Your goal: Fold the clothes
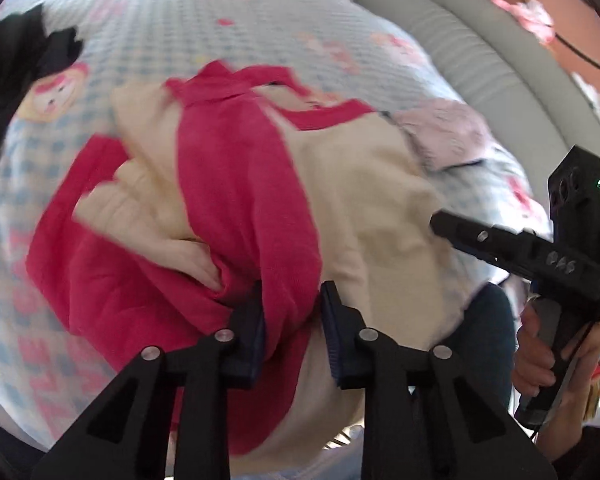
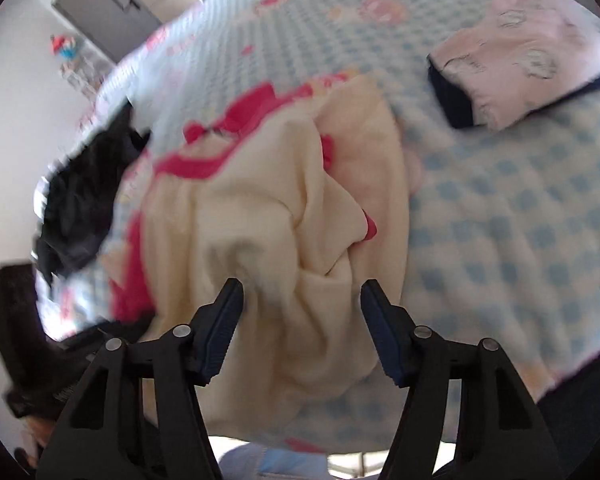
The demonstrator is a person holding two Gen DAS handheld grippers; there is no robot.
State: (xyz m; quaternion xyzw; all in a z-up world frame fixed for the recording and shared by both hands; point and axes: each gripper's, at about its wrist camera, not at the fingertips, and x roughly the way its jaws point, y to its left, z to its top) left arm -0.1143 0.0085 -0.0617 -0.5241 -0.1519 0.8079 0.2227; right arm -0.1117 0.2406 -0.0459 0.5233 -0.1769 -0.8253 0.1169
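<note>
A cream and red garment (image 1: 352,184) lies crumpled on the blue checked bedspread (image 1: 172,20). My left gripper (image 1: 292,300) is shut on a red fold of that garment near its front edge. In the left wrist view the right gripper (image 1: 440,222) hovers at the right, over the cream cloth's edge, held by a hand (image 1: 540,356). From the right wrist view the same garment (image 2: 268,240) fills the centre, and my right gripper (image 2: 302,294) stands open with cream cloth lying between and below its fingers.
A folded pink garment with dark trim (image 2: 520,60) lies on the bed to the right (image 1: 448,136). A black garment (image 2: 84,192) sits at the left edge of the bed (image 1: 16,80). A grey padded headboard (image 1: 480,52) curves behind.
</note>
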